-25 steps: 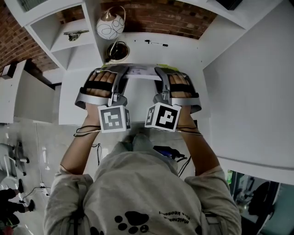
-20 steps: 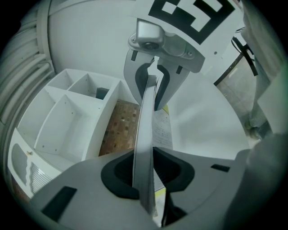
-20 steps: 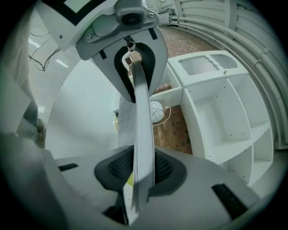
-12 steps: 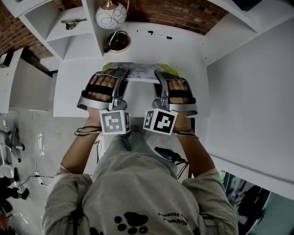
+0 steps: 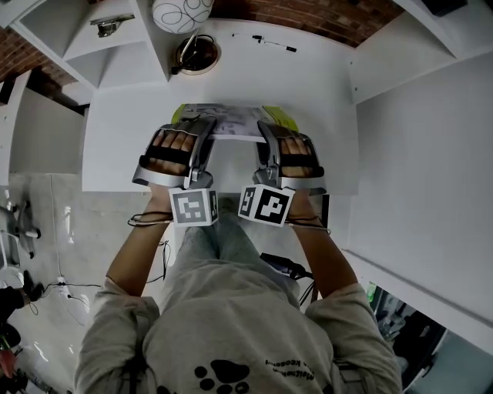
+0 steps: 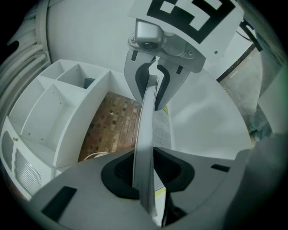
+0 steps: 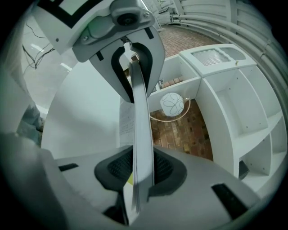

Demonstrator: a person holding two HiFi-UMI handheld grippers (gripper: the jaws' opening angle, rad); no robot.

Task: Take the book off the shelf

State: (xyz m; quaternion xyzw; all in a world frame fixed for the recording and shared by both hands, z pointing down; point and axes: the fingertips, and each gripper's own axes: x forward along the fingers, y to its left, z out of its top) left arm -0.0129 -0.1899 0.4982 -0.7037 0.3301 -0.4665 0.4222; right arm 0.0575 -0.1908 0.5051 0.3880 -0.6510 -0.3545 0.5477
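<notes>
The book [image 5: 234,121], thin with a pale printed cover and yellow-green corners, hangs flat over the white desk [image 5: 316,92], held at both ends. My left gripper [image 5: 202,131] is shut on its left edge and my right gripper [image 5: 266,132] on its right edge. The left gripper view shows the book [image 6: 145,134] edge-on, pinched between the dark pads of the left gripper [image 6: 146,168], with the right gripper [image 6: 155,78] clamped on its far end. In the right gripper view the book [image 7: 140,130] runs from the right gripper [image 7: 137,170] to the left gripper [image 7: 132,67].
A round white lamp [image 5: 182,11] with a looping line pattern stands at the desk's back, above its ring base [image 5: 196,55]. A dark pen [image 5: 273,41] lies near the brick wall [image 5: 308,15]. White shelf compartments [image 5: 92,38] stand at the left, a white panel [image 5: 431,154] at the right.
Both grippers with the book have drawn back from the shelf and lamp toward the desk's front edge. Both grips are unchanged.
</notes>
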